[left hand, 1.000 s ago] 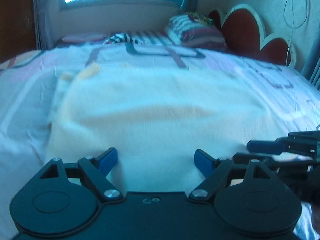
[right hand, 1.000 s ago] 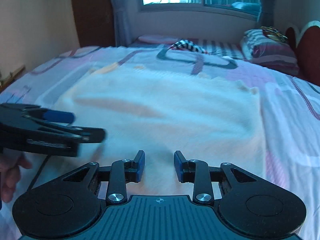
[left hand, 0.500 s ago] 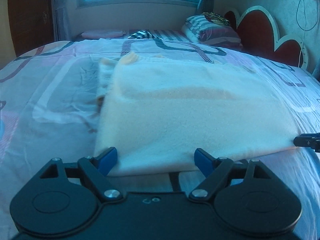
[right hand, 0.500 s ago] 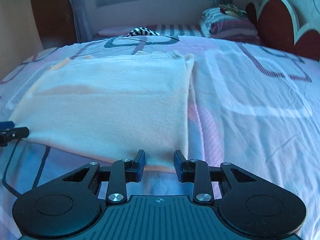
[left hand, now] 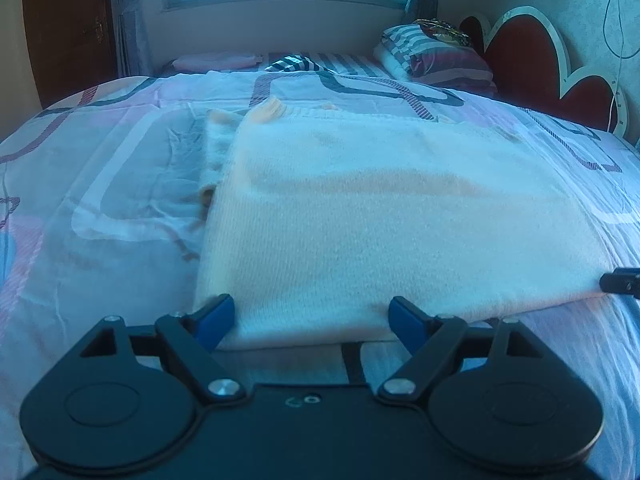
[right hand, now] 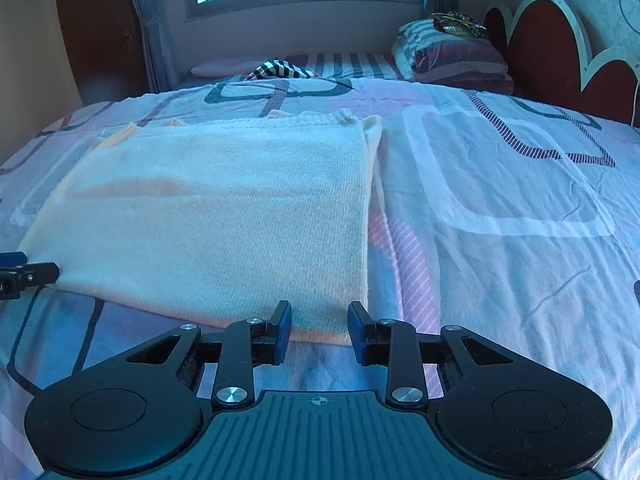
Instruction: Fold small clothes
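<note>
A cream knitted garment (left hand: pixel 380 216) lies folded flat on the bed; it also shows in the right wrist view (right hand: pixel 216 216). My left gripper (left hand: pixel 312 316) is open wide at the garment's near left corner, holding nothing. My right gripper (right hand: pixel 319 330) is open at the garment's near right corner, holding nothing. The right gripper's tip shows at the right edge of the left wrist view (left hand: pixel 622 283). The left gripper's tip shows at the left edge of the right wrist view (right hand: pixel 24 274).
The bed sheet (right hand: pixel 500 208) is pink and white with dark line patterns. Striped pillows (left hand: pixel 436 58) and a red headboard (left hand: pixel 532 68) are at the far right. A striped cloth (right hand: pixel 280 70) lies at the far end below the window.
Both grippers have pulled back from over the garment to its near edge and moved apart to its two corners. The garment has stayed flat.
</note>
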The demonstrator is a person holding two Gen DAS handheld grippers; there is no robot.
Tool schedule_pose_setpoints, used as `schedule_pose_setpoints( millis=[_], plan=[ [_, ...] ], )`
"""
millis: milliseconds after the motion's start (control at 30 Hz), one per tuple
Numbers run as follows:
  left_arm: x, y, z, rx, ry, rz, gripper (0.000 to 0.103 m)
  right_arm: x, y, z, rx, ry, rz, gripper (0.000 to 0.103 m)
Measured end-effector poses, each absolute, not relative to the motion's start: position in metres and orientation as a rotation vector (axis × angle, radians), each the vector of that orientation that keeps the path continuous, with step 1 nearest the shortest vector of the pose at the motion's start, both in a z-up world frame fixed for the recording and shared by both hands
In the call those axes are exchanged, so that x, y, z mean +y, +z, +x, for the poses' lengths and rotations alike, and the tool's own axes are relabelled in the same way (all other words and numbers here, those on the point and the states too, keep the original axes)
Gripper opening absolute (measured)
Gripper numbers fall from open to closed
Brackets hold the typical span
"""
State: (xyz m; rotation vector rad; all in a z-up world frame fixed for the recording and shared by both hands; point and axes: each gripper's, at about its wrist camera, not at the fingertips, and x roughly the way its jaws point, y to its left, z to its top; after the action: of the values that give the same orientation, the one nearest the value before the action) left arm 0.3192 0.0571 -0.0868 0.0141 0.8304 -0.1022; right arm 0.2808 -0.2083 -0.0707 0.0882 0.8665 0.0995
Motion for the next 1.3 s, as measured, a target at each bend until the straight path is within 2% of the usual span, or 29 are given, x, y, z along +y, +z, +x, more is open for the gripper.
schedule_pose_setpoints(
  millis=[1100, 1167, 1233, 1300],
  plan=[
    [0.063, -0.088, 0.31, 0.838, -0.138, 0.07, 0.088, -0.204, -0.074, 0.293, 0.948, 0.088, 0.004, 0.032],
    [0.066, -0.086, 0.308, 0.838, -0.126, 0.049, 0.086, -0.205, -0.071, 0.292, 0.945, 0.081, 0.012, 0.033],
    [0.073, -0.083, 0.301, 0.842, -0.062, 0.018, 0.092, -0.211, -0.059, 0.282, 0.89, 0.074, 0.063, 0.032],
    [0.09, -0.086, 0.293, 0.873, -0.006, -0.104, 0.087, -0.213, -0.047, 0.27, 0.836, 0.114, 0.101, 0.032]
  ],
)
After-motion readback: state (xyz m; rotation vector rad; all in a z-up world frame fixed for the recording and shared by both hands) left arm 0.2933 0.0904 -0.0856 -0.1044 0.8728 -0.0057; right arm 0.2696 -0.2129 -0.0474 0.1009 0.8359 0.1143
